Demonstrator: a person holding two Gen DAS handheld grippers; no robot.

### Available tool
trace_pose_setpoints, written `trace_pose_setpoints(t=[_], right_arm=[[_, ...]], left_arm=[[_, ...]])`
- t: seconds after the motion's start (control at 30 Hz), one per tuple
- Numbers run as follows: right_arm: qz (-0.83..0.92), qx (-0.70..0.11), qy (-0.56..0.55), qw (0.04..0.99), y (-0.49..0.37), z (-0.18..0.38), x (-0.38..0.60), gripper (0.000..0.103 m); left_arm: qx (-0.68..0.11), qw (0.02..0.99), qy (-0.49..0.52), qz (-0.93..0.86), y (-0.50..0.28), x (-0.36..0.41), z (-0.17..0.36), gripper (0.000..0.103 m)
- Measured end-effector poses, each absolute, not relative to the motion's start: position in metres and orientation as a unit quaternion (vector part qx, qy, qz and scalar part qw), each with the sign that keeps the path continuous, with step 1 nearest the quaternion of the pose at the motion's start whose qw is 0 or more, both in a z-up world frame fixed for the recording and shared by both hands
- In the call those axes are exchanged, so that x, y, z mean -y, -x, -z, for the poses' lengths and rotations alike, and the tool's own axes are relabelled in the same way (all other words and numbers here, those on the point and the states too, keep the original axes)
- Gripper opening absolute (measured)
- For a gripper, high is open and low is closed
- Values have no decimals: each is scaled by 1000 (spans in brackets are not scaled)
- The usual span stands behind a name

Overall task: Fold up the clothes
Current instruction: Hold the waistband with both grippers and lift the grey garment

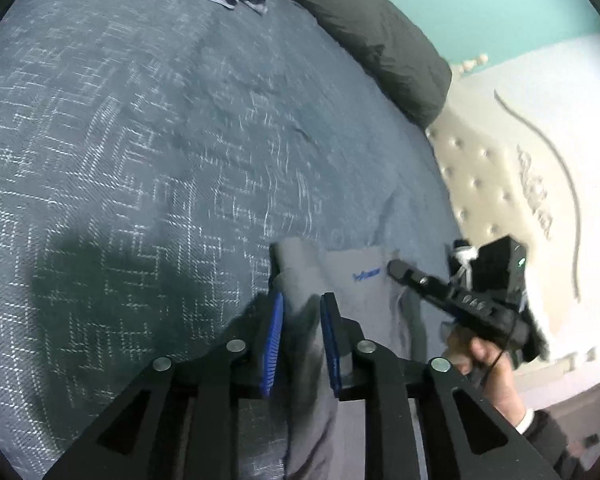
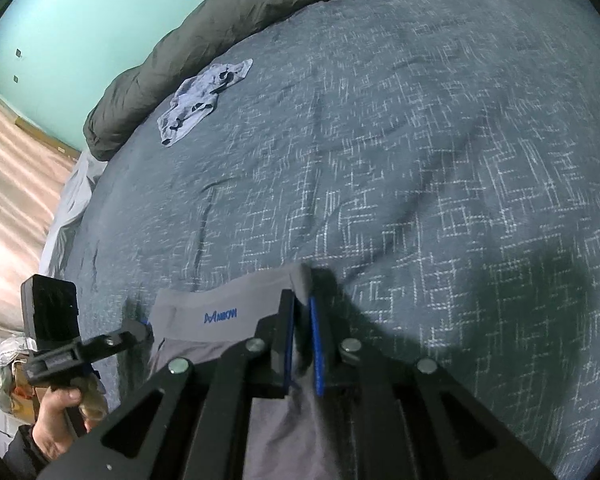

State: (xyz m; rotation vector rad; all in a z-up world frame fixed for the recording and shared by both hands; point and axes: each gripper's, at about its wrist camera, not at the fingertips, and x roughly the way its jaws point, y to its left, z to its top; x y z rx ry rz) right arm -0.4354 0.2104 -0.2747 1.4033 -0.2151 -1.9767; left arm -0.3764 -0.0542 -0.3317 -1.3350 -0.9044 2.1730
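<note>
The grey garment (image 1: pixel 300 280) lies at the lower middle of both frames on the bed (image 1: pixel 140 160), its waistband with blue lettering stretched between the two claws. In the left wrist view, the left claw (image 1: pixel 300 316) is clenched on one waistband corner, cloth bunched between its blue pads (image 1: pixel 274 344); the garment's lower part is hidden under the claw's frame. At lower right, the right claw (image 1: pixel 396 270) reaches the other corner, but its tips are blurred and hard to read there. In the right wrist view, the right claw (image 2: pixel 302 316) is grasping the waistband corner, fabric pinched between its pads. At lower left, the left claw's (image 2: pixel 140 330) tips are hidden behind the cloth edge. A crumpled blue cloth (image 2: pixel 204 100) lies at upper left, cut off by the frame in the left view.
</note>
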Motion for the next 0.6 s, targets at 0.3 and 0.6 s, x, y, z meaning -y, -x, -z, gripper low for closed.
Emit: trace_pose_setpoints(t=[0.3, 0.6], right_arm=[[761, 84, -541, 347, 436, 276, -210, 9], [758, 99, -545, 344, 439, 278, -213, 9]], left_arm=[[368, 205, 470, -776, 398, 59, 335, 5], [405, 201, 481, -751, 403, 57, 345, 17]])
